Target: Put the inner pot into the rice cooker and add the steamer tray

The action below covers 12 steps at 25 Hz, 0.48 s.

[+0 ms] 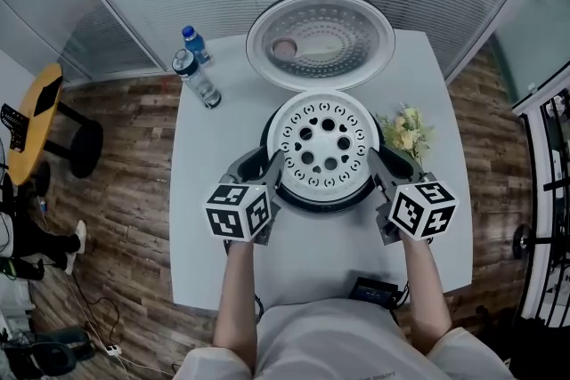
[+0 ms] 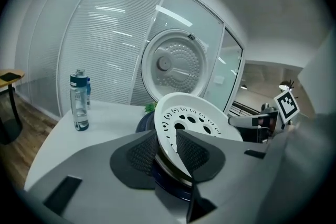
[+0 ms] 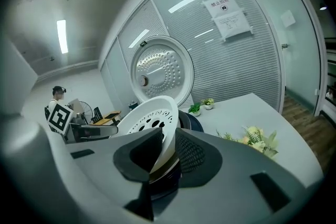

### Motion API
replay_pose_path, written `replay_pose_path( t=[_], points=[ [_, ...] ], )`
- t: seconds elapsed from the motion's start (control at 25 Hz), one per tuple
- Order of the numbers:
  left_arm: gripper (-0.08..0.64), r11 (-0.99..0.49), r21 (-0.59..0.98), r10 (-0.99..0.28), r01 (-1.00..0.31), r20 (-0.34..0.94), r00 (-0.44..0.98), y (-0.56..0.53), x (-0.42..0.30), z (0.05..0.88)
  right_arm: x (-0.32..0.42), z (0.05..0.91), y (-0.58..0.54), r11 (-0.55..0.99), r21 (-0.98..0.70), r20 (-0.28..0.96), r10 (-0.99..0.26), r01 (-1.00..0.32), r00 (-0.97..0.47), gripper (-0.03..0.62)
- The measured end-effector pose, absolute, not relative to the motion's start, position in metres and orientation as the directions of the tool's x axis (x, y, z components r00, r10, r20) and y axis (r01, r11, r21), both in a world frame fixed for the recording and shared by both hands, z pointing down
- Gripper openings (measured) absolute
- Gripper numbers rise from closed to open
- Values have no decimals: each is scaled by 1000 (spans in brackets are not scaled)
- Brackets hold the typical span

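Steamer tray [image 1: 322, 145] is seated on the rice cooker [image 1: 319, 204], mid-counter [image 1: 214, 156]. Its rim is flanked on opposite sides: left tongs [image 2: 167, 152] at the left edge, right tongs [image 3: 169, 157] at the right, equally near. Both pairs are slightly spread, with the rim between the pads but apparently not pinched. Outward withdrawal is judged next
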<state>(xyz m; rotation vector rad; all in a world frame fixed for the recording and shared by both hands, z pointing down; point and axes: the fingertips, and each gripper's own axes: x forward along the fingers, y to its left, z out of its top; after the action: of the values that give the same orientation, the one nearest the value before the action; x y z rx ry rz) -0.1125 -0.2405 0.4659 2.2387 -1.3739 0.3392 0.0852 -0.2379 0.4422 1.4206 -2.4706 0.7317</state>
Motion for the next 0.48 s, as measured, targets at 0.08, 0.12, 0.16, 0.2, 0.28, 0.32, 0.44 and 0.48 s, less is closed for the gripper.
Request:
replay_pose_path(
  t=[0.08, 0.12, 0.16, 0.2, 0.28, 0.32, 0.44, 0.48],
  points=[
    [111, -383, 246, -757, -890, 468, 455, -239, -111, 468, 86, 443, -237, 416, -285, 416, -758, -864, -502, 75],
    [120, -387, 233, -755, -892, 476, 452, -237, -109, 470, 87, 444, -236, 417, -267, 422, -760, -869, -494, 77],
    [126, -390, 221, -753, -894, 483, 447, -235, -108, 471, 87, 446, -234, 417, -253, 428, -761, -873, -488, 78],
    [132, -391, 209, -752, -896, 488, 442, -234, -107, 472, 87, 447, -233, 418, -241, 434, -761, -876, -482, 80],
    [138, -396, 177, -752, -901, 502, 428, -233, -107, 474, 86, 449, -233, 424, -207, 449, -760, -882, -470, 83],
    [141, -399, 158, -751, -903, 509, 421, -233, -108, 475, 84, 451, -232, 428, -184, 456, -761, -885, -462, 84],
    [150, -405, 115, -752, -907, 523, 402, -234, -109, 477, 81, 452, -233, 435, -140, 466, -764, -890, -447, 86],
    [154, -407, 102, -752, -908, 527, 396, -235, -108, 478, 82, 453, -234, 436, -137, 467, -764, -890, -446, 86]
  ],
)
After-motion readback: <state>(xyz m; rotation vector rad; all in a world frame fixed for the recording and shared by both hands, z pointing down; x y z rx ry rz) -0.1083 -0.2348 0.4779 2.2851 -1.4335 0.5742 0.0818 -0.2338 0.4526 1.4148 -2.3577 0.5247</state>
